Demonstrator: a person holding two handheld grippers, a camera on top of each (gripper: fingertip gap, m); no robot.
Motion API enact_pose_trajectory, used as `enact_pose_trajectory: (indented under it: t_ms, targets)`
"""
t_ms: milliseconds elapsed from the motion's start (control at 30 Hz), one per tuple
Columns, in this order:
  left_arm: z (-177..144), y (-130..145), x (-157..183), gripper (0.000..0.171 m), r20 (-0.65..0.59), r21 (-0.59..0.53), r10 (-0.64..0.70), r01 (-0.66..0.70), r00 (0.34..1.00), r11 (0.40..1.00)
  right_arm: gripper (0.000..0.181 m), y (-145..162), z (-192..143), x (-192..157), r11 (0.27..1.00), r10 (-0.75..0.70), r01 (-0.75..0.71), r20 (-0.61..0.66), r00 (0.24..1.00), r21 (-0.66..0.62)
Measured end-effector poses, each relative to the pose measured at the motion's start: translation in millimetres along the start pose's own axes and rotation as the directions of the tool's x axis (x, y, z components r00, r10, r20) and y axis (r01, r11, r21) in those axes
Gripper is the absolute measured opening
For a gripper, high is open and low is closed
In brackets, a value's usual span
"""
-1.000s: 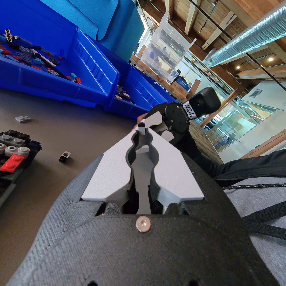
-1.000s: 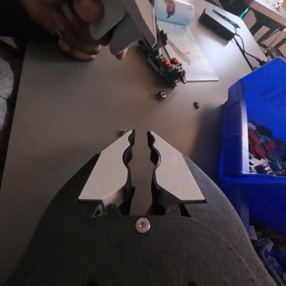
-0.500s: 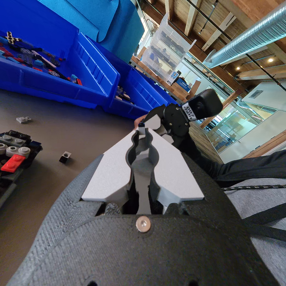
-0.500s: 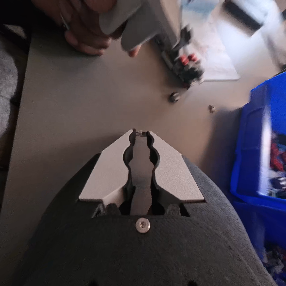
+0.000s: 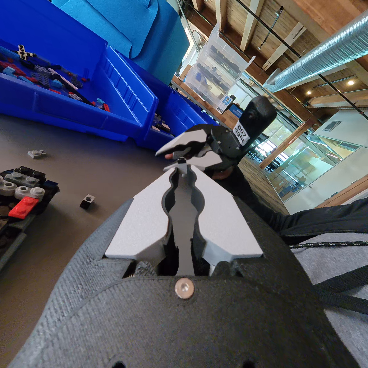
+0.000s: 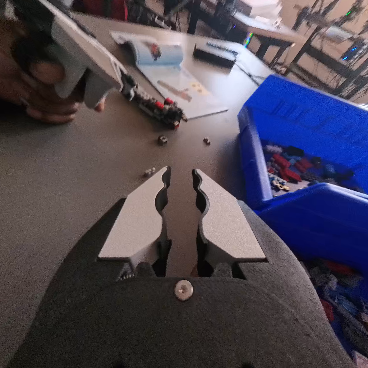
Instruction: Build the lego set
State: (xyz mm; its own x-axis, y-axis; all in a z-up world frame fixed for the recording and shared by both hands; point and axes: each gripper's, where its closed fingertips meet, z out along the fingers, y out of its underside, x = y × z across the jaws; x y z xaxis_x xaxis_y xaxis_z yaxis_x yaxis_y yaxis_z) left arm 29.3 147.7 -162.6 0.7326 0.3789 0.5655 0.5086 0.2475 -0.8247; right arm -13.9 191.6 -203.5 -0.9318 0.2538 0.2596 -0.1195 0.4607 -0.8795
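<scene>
My left gripper (image 5: 182,171) is shut on a small grey and black piece (image 5: 182,166) held at its tips, above the table. It also shows at the upper left of the right wrist view (image 6: 119,80), close to the dark Lego build (image 6: 157,107) with red studs. The build's near end is at the left edge of the left wrist view (image 5: 22,191). My right gripper (image 6: 181,169) is open and empty over the table. A tiny grey piece (image 6: 149,171) lies just left of its left fingertip. In the left wrist view the right gripper (image 5: 162,160) hovers just beyond my left tips.
A black cube piece (image 5: 87,201) (image 6: 162,139) and a small grey piece (image 5: 36,153) (image 6: 207,140) lie loose on the table. Blue bins of parts stand along one side (image 5: 119,111) (image 6: 253,163). An open instruction booklet (image 6: 179,79) and a black box (image 6: 215,56) lie behind the build. One gripper's finger ends stand about 8 cm off the other's.
My right gripper narrowed around the tiny grey piece half a second ago. It is now open again, lifted and tilted, and the piece lies on the table. My left gripper has stayed shut on its piece.
</scene>
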Motion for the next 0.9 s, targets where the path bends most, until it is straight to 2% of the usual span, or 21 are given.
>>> enact_pose_trajectory:
  t_ms: [133, 367, 900]
  targets:
    - [0.2, 0.0, -0.7, 0.008, 0.002, 0.000, -0.003, 0.003, 1.000, 1.000, 0.022, 15.4, 13.9, -15.2, 0.989, -0.084, 0.089, 0.047, 0.995, -0.119]
    - [-0.9, -1.3, 0.0, 0.008, -0.001, 0.010, -0.003, 0.003, 1.000, 1.000, 0.023, 18.3, 34.7, -24.8, 0.968, -0.143, 0.155, 0.076, 0.987, -0.195]
    - [-1.2, -1.6, -0.2, 0.008, -0.001, 0.012, -0.007, 0.007, 1.000, 1.000, 0.023, 14.7, 51.9, -32.2, 0.958, -0.161, 0.179, 0.097, 0.982, -0.223]
